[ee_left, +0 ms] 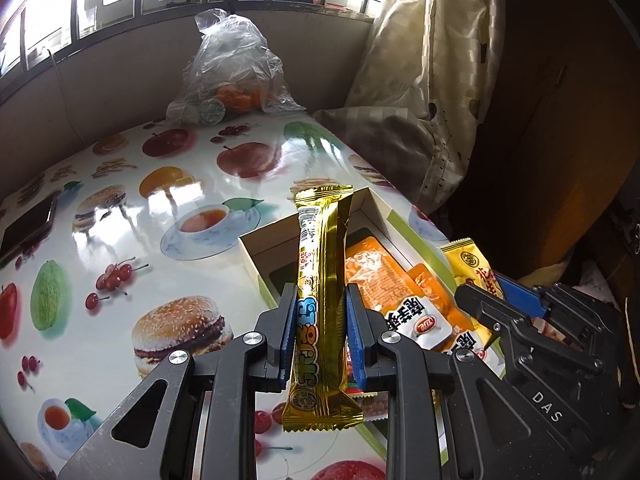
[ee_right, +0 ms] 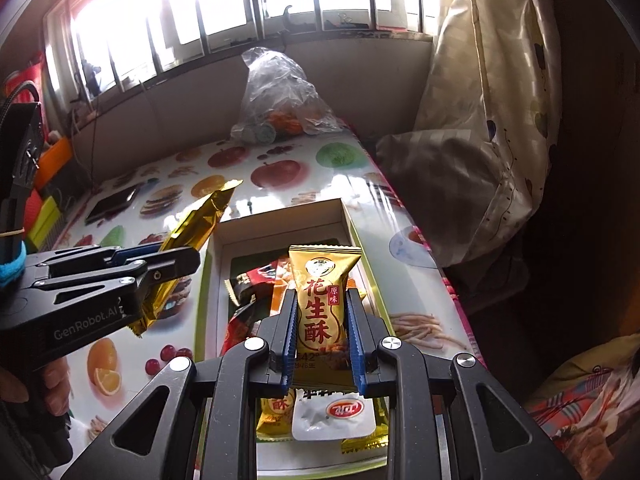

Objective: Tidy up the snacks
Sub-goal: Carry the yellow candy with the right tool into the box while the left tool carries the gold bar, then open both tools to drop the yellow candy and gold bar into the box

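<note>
While both grippers hang over the fruit-printed table (ee_left: 120, 208), each one is closed on a snack: the left gripper (ee_left: 320, 332) pinches a long gold bar (ee_left: 320, 280) around its middle, upright between the blue pads, and the right gripper (ee_right: 322, 332) clamps a shorter gold peanut-crisp packet (ee_right: 322, 304) with red characters on its front. Below them sits an open white box (ee_right: 280, 216) with green sides, already holding orange packets (ee_left: 376, 276), a dark red wrapper (ee_right: 256, 276) and a white sachet (ee_right: 332, 420). Only the right wrist view shows the box's far wall and the whole inside; from the left wrist view the gold bar covers much of it, though that view shows the right gripper from the side with its yellow packet sticking up. The right wrist view likewise catches the left gripper at the left edge, with the bar slanting out over the table beside the box. Farther back lie a phone (ee_left: 28, 226), a clear plastic bag of oranges (ee_left: 236, 68) under the barred window (ee_right: 224, 0), and a cream curtain (ee_right: 480, 100) to the right.
</note>
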{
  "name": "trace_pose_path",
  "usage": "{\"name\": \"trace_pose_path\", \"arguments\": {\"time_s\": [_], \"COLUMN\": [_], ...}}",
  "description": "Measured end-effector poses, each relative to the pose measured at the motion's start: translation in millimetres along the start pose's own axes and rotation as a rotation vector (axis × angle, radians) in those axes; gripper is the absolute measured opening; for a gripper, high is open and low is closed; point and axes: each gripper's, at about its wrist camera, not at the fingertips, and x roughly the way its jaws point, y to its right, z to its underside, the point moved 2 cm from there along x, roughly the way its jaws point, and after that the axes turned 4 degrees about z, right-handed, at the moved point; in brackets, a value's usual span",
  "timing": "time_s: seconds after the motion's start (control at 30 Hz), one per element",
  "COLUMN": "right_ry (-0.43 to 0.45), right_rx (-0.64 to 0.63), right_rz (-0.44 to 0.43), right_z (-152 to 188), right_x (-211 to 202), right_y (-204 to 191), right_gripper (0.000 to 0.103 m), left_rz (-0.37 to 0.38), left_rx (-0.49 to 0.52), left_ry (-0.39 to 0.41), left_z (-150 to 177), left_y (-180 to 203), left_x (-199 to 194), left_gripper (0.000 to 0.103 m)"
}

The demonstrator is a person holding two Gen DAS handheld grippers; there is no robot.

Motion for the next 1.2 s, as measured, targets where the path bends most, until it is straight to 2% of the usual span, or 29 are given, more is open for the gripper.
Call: {"name": "trace_pose_path", "arguments": {"time_s": [0.27,0.5,1.07,1.2], "right_ry": [-0.049,-0.085,-0.089,-0.086], "right_rx": [-0.026,-0.04,-0.069,-0.095], "right_rz": [0.011,0.018,0.023,0.031], "right_z": [-10,-14,-13,-12], "right_x": [39,64,80,81], "right_y": [4,6,4,1], "right_gripper": [0.021,0.022,0.023,0.026], "left_rz": [-0.005,-0.002,-0.015,-0.02], "left_rx": [-0.005,-0.016,-0.021,-0.019], "left_ry": [-0.054,-0.073,-0.094,-0.091], "left_z": [2,2,2,2], "left_y": [-4,-7,-7,-7], "left_x": [31,42,53,54], "left_gripper": [0.024,0.024,0.024,0.024]}}
